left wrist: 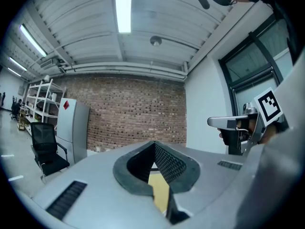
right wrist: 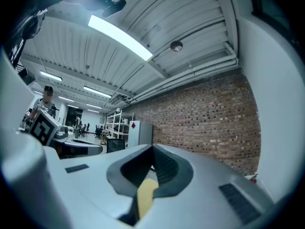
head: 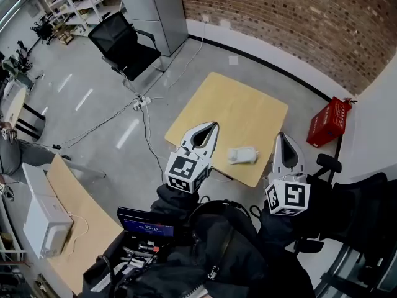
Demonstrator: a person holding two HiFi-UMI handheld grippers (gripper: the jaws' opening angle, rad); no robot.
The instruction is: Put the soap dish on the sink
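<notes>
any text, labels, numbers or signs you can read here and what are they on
No words or numbers can be read.
On the grey cabinet, a red diamond sign: a symbol, no legible print.
The screen below the left gripper: text too small and blurred.
The square markers on the left gripper and right gripper: patterns, not text.

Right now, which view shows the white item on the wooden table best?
The head view: the white item lies in full sight on the wooden table. Both gripper views show only a sliver of tabletop past their jaws, not the item.
</notes>
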